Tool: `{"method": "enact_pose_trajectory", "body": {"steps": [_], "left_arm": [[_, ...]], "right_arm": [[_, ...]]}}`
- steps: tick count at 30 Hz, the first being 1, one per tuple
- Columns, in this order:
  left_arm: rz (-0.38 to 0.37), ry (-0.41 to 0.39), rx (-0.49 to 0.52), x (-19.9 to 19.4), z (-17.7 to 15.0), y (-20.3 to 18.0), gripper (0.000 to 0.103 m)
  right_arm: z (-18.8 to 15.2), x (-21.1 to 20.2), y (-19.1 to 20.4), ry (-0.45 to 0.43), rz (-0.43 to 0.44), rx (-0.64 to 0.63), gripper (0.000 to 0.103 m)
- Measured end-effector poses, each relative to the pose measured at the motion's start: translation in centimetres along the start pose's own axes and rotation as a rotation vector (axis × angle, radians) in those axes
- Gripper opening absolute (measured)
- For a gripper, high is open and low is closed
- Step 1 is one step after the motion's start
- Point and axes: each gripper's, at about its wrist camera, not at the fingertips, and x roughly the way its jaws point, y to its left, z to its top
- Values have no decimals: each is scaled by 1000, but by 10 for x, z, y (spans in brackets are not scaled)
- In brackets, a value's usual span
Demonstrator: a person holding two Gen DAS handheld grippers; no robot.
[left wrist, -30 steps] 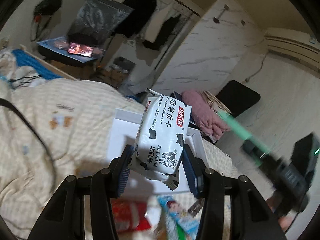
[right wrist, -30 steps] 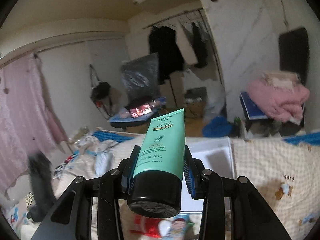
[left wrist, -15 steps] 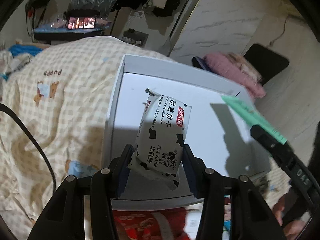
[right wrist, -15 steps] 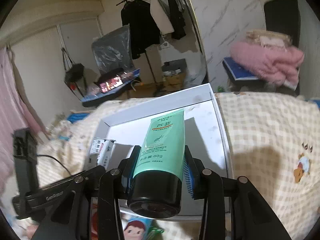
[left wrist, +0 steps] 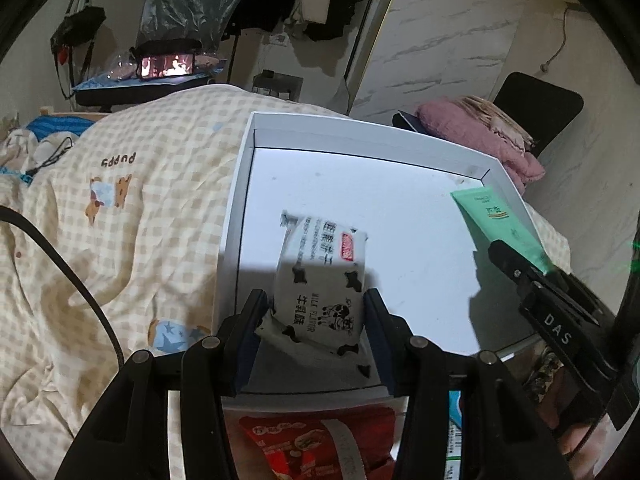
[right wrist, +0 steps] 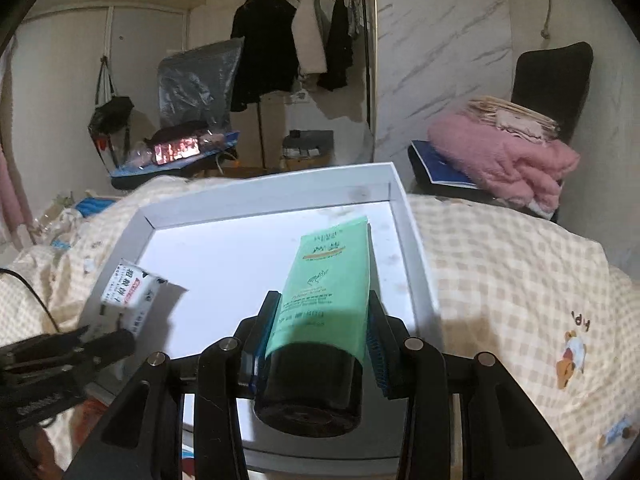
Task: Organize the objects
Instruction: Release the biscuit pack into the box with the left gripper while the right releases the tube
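A shallow white box point(left wrist: 240, 184) lies on a checked bedspread; it also shows in the right wrist view point(right wrist: 416, 248). My left gripper point(left wrist: 316, 316) is shut on a white cow-print biscuit packet point(left wrist: 320, 280), held low over the box's left half; the packet also shows in the right wrist view point(right wrist: 130, 294). My right gripper point(right wrist: 320, 320) is shut on a green tube with a black cap point(right wrist: 328, 272), held low over the box's right side. In the left wrist view the tube point(left wrist: 496, 220) reaches in from the right.
A red snack bag point(left wrist: 320, 444) and a blue packet point(left wrist: 454, 432) lie just in front of the box. A black cable point(left wrist: 60, 260) runs over the bedspread at left. A chair with pink blankets point(right wrist: 504, 156) stands beyond the bed.
Both grippers have tilted down and moved forward over the white box, lowering the packet and the tube toward its floor. Both are still gripped.
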Motion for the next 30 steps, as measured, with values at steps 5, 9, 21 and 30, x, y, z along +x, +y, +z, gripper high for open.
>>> {"method": "enact_pose_trajectory", "body": {"steps": [5, 9, 21, 30], "left_arm": [[8, 11, 15, -1, -2, -2, 55], [2, 10, 27, -2, -5, -4, 59], [-67, -80, -7, -31, -6, -1, 72], [-156, -113, -47, -59, -2, -1, 74]], "right_arm": [[-3, -2, 6, 10, -25, -53, 52], [-8, -4, 18, -2, -83, -133, 67], [4, -39, -16, -87, 117, 47, 89], [21, -73, -43, -150, 235, 181, 89]]}}
